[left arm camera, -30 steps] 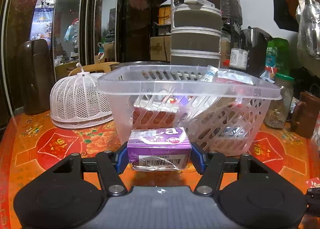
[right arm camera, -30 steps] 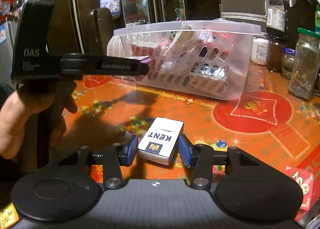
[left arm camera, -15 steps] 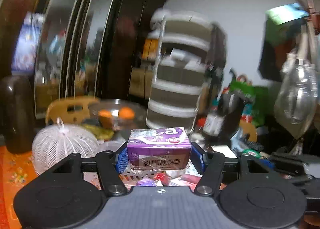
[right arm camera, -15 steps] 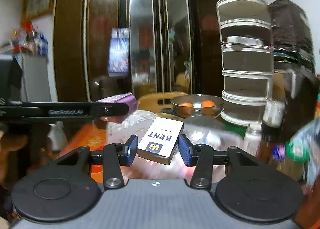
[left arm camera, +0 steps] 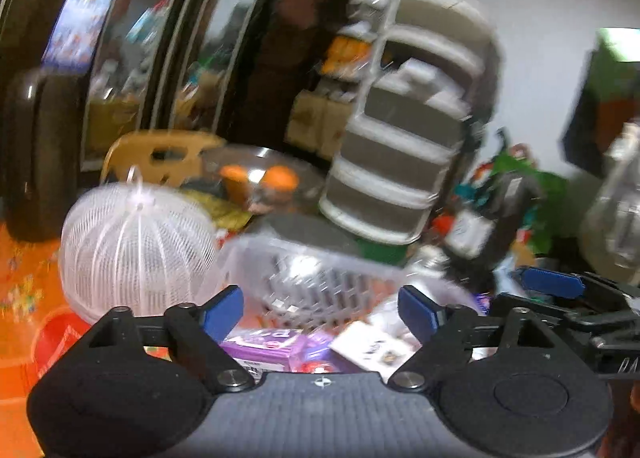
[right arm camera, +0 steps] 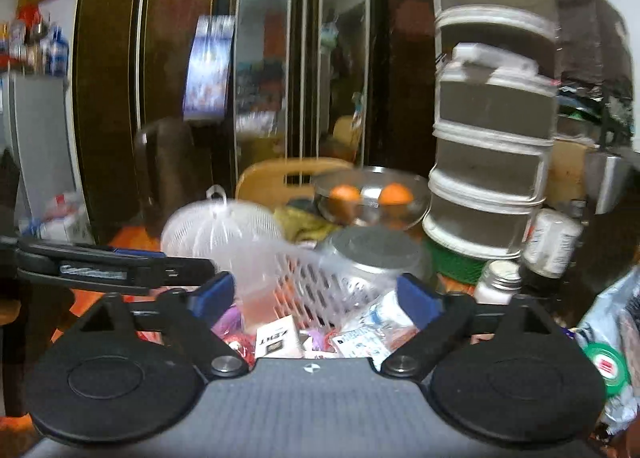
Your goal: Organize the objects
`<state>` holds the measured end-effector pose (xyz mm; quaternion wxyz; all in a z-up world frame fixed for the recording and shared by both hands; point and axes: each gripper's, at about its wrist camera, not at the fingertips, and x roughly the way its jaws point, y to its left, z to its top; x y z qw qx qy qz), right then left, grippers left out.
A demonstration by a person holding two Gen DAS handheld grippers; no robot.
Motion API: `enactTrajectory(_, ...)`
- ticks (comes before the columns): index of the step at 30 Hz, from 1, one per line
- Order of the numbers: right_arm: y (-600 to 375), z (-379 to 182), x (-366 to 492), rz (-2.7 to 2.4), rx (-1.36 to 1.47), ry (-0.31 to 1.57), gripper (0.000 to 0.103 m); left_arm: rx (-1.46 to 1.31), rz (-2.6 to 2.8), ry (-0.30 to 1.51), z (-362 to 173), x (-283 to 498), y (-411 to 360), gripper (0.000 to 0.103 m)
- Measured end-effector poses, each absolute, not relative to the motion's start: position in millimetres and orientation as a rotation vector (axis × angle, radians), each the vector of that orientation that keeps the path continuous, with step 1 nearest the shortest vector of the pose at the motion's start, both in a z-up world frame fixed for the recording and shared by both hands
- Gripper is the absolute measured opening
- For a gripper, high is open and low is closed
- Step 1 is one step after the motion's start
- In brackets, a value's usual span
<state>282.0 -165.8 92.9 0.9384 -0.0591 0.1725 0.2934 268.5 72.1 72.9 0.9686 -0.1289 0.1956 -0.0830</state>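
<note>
Both grippers hover over the clear plastic basket (left arm camera: 320, 270), whose slotted wall (right arm camera: 304, 282) shows blurred. My left gripper (left arm camera: 320, 314) has its jaws opening, with nothing between the blue pads. Below it the purple box (left arm camera: 264, 346) lies in the basket beside the white Kent pack (left arm camera: 374, 350). My right gripper (right arm camera: 316, 298) also has its jaws opening and holds nothing. The Kent pack (right arm camera: 278, 340) lies beneath it among other small packets. Each gripper shows in the other's view: the right gripper (left arm camera: 548, 284) at the right edge, the left gripper (right arm camera: 100, 268) at the left.
A white mesh dome cover (left arm camera: 136, 246) stands left of the basket on the orange table. Behind are a metal bowl of oranges (right arm camera: 368, 194), a grey stacked drawer tower (right arm camera: 492, 146), a lidded jar (right arm camera: 372, 254), bottles (right arm camera: 552, 238) and a dark mirrored cabinet.
Both grippers rose from the table to above the basket. The left let go of the purple box and the right let go of the Kent pack; both now lie in the basket.
</note>
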Motion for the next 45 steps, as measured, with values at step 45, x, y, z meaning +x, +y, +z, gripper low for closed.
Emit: enactTrajectory(45, -208, 31, 236, 0.394, -0.038, 0.467, 0.103, -0.099, -0.100, 0.461, 29, 220, 22, 0.103)
